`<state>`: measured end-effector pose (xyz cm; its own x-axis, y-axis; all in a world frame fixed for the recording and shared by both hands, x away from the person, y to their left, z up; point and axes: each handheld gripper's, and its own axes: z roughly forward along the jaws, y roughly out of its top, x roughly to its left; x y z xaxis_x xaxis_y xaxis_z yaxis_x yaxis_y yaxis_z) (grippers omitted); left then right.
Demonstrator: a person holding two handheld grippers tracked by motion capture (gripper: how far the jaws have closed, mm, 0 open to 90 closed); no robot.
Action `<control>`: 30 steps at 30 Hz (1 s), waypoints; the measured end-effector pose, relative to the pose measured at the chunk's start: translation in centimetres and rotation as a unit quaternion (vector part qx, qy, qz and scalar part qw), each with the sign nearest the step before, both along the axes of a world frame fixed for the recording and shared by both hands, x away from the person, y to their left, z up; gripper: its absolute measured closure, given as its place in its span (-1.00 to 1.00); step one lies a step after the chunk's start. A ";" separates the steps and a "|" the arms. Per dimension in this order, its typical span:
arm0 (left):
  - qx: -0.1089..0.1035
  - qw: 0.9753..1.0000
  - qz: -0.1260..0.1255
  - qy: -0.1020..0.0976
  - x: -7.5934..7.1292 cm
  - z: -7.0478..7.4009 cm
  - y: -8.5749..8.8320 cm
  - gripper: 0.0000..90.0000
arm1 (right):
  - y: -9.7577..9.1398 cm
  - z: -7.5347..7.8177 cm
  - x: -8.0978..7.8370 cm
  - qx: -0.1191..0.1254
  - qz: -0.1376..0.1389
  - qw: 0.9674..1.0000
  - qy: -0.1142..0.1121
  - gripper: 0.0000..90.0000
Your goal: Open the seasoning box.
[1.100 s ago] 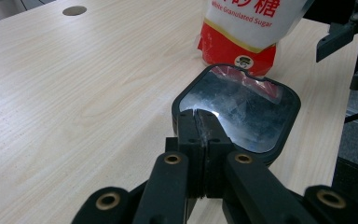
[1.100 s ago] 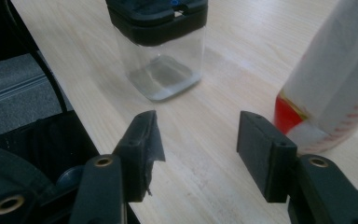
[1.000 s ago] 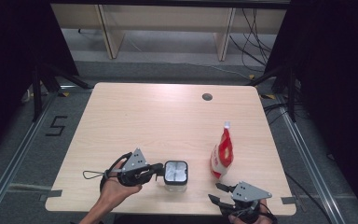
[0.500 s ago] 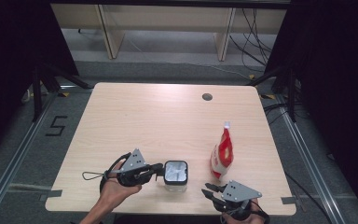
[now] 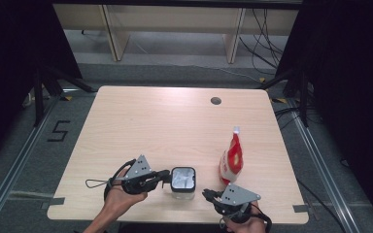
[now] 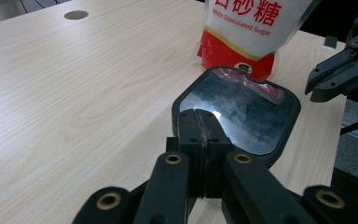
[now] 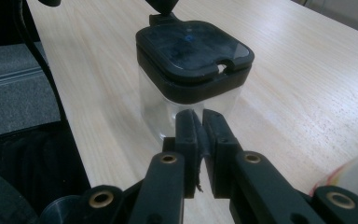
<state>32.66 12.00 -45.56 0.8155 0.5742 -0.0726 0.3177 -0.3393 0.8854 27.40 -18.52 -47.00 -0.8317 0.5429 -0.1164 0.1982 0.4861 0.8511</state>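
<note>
High view shows my left gripper [image 5: 164, 175] clamped on the jar's [image 5: 182, 182] lid tab at 9 o'clock, and my right gripper [image 5: 209, 195], just closed on nothing, at 4 o'clock. Pushing sideways may tip the jar, perhaps against the sugar bag [image 5: 231, 160].

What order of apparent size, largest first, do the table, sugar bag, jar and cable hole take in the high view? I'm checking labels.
1. table
2. sugar bag
3. jar, close to the bag, so that ranking is unsure
4. cable hole

Sugar bag [image 5: 231, 160] upright; table [image 5: 165, 121] grommet hole [image 5: 216, 101].
</note>
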 end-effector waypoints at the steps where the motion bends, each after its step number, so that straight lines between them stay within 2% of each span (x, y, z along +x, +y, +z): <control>1: -0.003 1.000 0.000 0.001 0.0 0.0 0.0 0.97 | 0.2 0.0 0.1 0.001 0.001 1.000 0.002 0.91; 5: -0.001 1.000 -0.001 -0.003 0.0 0.0 0.1 0.97 | 0.8 -0.1 0.3 0.000 0.008 1.000 -0.001 0.95; 7: -0.002 1.000 -0.002 -0.003 0.1 0.0 0.1 0.97 | 1.0 -0.1 0.3 -0.002 0.005 1.000 0.005 0.97; 8: -0.003 1.000 -0.004 -0.002 0.1 -0.1 0.1 0.97 | 1.1 -0.1 0.5 -0.006 0.013 1.000 -0.002 0.97; 16: -0.001 1.000 -0.007 -0.003 0.2 0.0 0.2 0.97 | 1.5 -0.2 1.2 0.004 0.005 1.000 0.004 0.97; 17: -0.002 1.000 -0.008 -0.003 0.2 0.0 0.2 0.97 | 1.5 -0.2 1.3 -0.005 0.007 1.000 0.003 0.98; 24: -0.005 1.000 -0.002 0.001 0.1 0.0 0.1 0.97 | 2.1 -0.1 1.5 -0.007 0.018 1.000 0.000 1.00; 30: -0.005 1.000 -0.013 -0.002 0.2 0.0 0.2 0.94 | 2.1 0.2 1.5 -0.004 0.016 1.000 -0.001 1.00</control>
<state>32.87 12.22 -45.60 0.8308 0.5516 -0.0743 0.3049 -0.3395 0.8898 28.92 -16.41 -46.81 -0.8487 0.5144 -0.1227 0.1800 0.4992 0.8476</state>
